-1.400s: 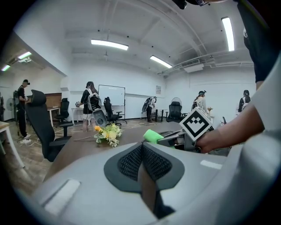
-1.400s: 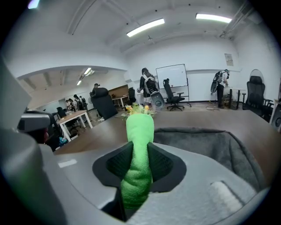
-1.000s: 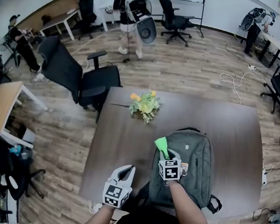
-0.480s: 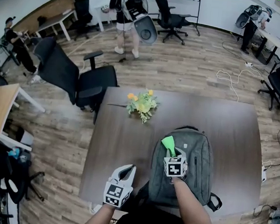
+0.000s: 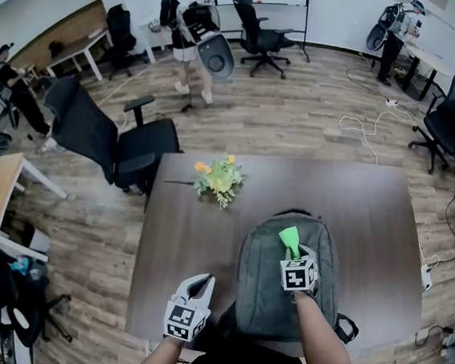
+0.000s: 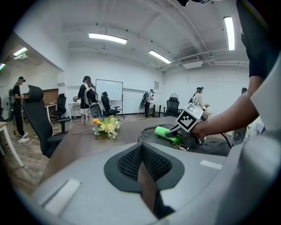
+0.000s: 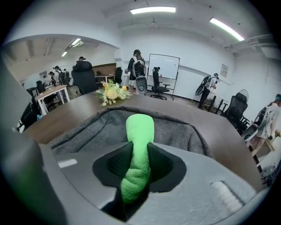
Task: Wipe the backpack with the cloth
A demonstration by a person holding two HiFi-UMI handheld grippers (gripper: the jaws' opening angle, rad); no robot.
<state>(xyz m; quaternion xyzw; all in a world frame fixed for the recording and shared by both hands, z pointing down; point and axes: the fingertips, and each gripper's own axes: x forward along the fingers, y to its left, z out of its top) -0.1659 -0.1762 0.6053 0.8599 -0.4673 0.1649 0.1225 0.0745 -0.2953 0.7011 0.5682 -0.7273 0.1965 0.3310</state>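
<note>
Backpack (image 5: 262,294) flat at lower centre of head view, long axis running top to bottom of frame, handle end toward upper edge. Green cloth (image 5: 289,240), rolled, clamped in right hand-held gripper (image 5: 292,255), poking ahead over the bag's upper panel; contact with fabric unclear. Left hand-held gripper (image 5: 203,282) jaws together, empty, lower left over bare tabletop (image 5: 181,237) beside the bag. Right is nearer; stroke probably best along the long axis.

The cloth (image 5: 289,240) is bright green, the backpack (image 5: 264,294) mottled grey, the table (image 5: 189,238) dark brown. The flowers (image 5: 215,180) are yellow and orange among green leaves. The left gripper (image 5: 202,283) and right gripper (image 5: 292,255) are pale grey with black-and-white square markers.
</note>
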